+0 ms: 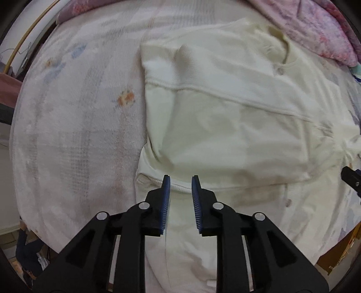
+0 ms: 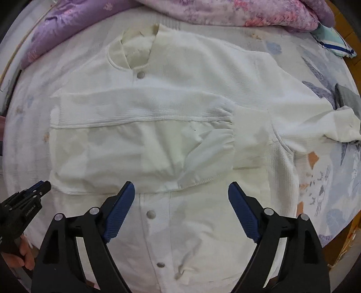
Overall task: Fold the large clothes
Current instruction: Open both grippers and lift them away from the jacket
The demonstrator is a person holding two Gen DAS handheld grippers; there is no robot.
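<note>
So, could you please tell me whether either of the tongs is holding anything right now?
Nothing is held: the left tongs and right tongs are both open above the white jacket.

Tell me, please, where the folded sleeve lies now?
In the right wrist view the folded sleeve lies across the chest of the white jacket, below the collar, just beyond the right gripper.

Bed (image 1: 79, 135) covered by pale sheet (image 2: 315, 180) with faint floral and bird print. Crumpled pink-purple floral quilt (image 2: 203, 11) along far edge. Teal item with blue stripe (image 2: 334, 42) at far right corner; grey cloth (image 2: 347, 99) beside it.
</note>
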